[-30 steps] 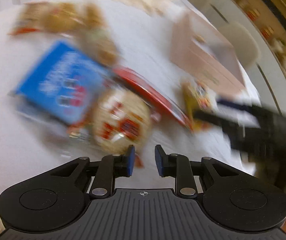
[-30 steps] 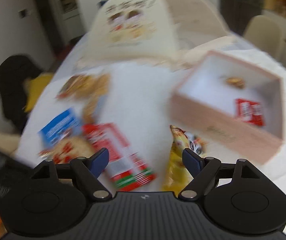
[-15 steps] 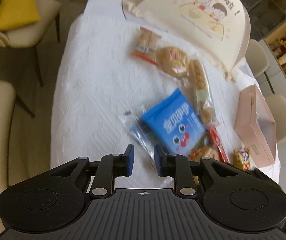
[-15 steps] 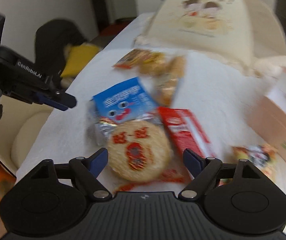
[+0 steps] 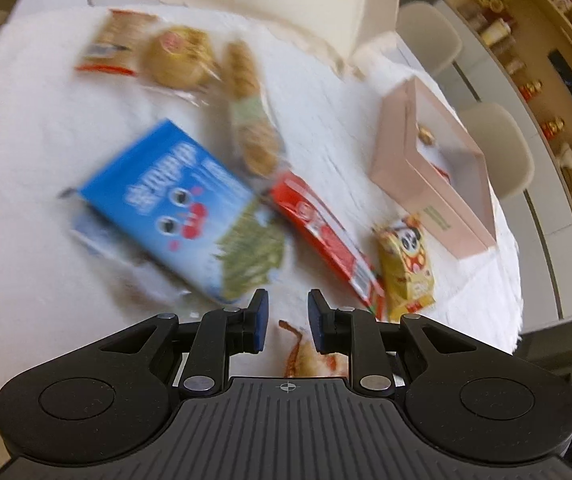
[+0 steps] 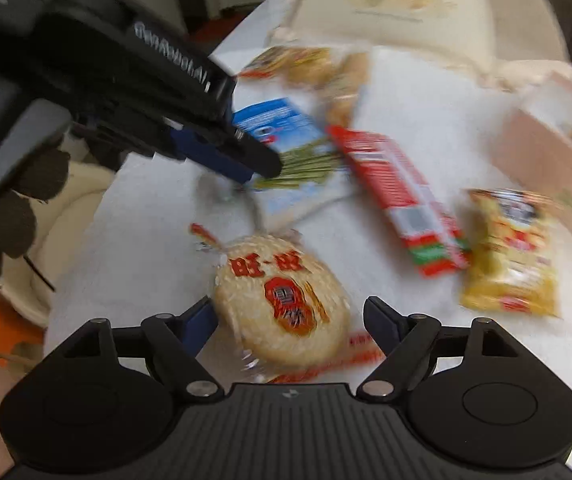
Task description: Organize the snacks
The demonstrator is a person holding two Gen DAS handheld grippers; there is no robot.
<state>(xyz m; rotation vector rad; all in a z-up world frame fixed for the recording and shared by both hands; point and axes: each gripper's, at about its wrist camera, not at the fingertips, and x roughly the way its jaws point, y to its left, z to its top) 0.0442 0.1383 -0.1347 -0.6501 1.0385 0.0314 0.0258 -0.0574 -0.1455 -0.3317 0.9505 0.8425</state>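
Note:
A round rice cracker pack (image 6: pixel 281 308) lies on the white tablecloth between the wide-open jaws of my right gripper (image 6: pixel 292 320), which is empty; its edge shows under my left gripper (image 5: pixel 306 356). My left gripper (image 5: pixel 284 320) has a narrow gap between its pads and holds nothing; it hovers just above the near end of a blue snack bag (image 5: pixel 173 204). It also shows in the right wrist view (image 6: pixel 245 164), over the blue bag (image 6: pixel 281 128). A red box (image 5: pixel 326 232) and a yellow panda packet (image 5: pixel 406 260) lie to the right.
A pink open box (image 5: pixel 430 184) with two small items inside stands at the right. Several biscuit packs (image 5: pixel 181 60) lie farther back, before a cream printed bag (image 6: pixel 398 4). Chairs (image 5: pixel 502 144) and shelves stand beyond the table's right edge.
My left gripper has dropped down close to the blue bag. My right gripper has moved forward, so the rice cracker pack now sits between its open jaws.

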